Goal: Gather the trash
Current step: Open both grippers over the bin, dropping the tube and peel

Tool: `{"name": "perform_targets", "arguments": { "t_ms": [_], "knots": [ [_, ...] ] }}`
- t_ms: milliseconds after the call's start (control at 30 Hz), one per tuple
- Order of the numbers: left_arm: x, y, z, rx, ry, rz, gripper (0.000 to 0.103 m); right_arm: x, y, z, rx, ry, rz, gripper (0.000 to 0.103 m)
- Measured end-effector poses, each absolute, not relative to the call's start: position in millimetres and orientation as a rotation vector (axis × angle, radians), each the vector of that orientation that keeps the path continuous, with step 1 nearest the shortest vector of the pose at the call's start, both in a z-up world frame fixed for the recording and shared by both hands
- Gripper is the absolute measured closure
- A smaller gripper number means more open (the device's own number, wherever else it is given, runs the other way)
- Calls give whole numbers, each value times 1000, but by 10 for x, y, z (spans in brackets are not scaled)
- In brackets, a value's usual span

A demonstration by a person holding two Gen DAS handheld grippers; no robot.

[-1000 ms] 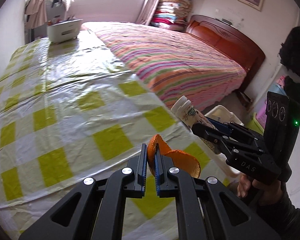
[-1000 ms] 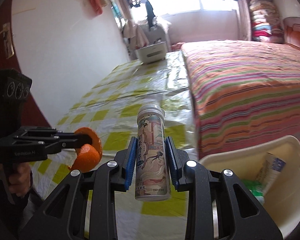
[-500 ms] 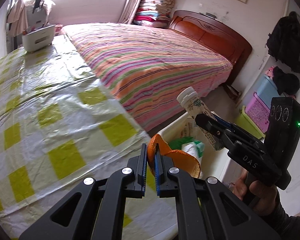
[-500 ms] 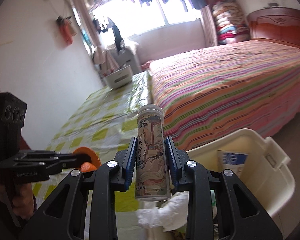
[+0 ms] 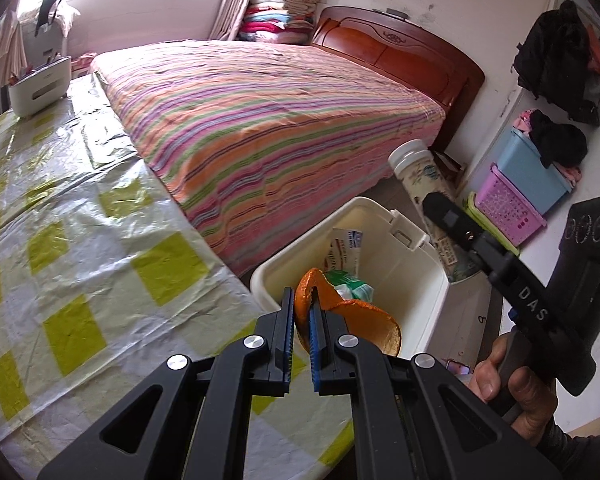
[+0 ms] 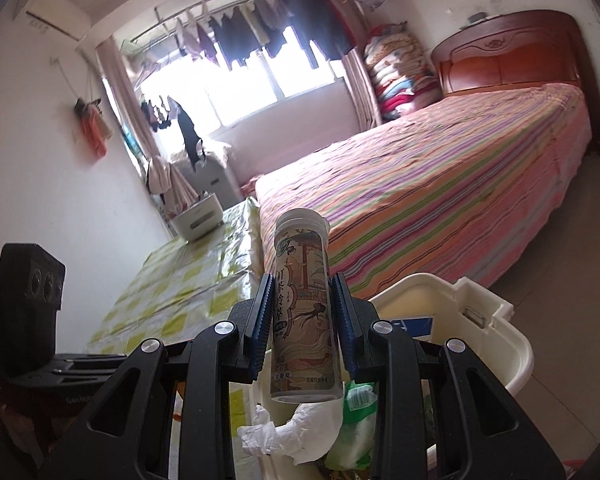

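Yellow-and-white checked plastic sheeting covers the worktop (image 5: 80,240) on the left, with a small white plastic caddy (image 5: 40,86) at its far end. A second ago the sheeting filled most of the left wrist view; it now lies off to the left side. The left claw (image 5: 300,322) is clenched on a curled piece of orange peel (image 5: 352,316), as it was a second ago, but it now hangs past the worktop's edge, above the near rim of a cream plastic trash bin (image 5: 404,280). The bin stands on the floor just beside the worktop and near the foot of a bed with a pink, orange and green striped cover (image 5: 280,120). Inside the bin lie a blue-and-white carton (image 5: 346,250) and a green-and-white wrapper (image 5: 350,284); the right wrist view also shows crumpled white tissue (image 6: 296,432). Further right, the right claw (image 6: 302,322) grips a tall cylindrical drink bottle with a white cap and an illustrated label (image 6: 302,308). The bottle was above the worktop a second ago; it is now held over the bin's right side, cap tilted up and away.
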State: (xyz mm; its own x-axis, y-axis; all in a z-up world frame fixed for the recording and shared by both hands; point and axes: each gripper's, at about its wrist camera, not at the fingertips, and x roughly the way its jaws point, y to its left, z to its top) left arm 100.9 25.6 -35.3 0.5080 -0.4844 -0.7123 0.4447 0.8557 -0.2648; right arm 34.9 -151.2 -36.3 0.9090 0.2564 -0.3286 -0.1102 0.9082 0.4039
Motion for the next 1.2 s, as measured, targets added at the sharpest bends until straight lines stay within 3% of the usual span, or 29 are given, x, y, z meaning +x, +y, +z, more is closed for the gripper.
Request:
{"name": "perform_targets", "arguments": {
  "t_ms": [233, 467, 567, 1200],
  "knots": [
    [1006, 74, -364, -27, 880, -578, 96, 444, -1446, -482, 429, 392, 159, 72],
    [1012, -22, -370, -18, 880, -586, 96, 437, -1443, -545, 465, 382, 117, 50],
    [1017, -53, -384, -9, 883, -586, 96, 396, -1478, -524, 483, 360, 99, 46],
    [1066, -444, -462, 41, 884, -586, 95, 86, -1788, -493, 580, 218, 18, 34]
  ]
}}
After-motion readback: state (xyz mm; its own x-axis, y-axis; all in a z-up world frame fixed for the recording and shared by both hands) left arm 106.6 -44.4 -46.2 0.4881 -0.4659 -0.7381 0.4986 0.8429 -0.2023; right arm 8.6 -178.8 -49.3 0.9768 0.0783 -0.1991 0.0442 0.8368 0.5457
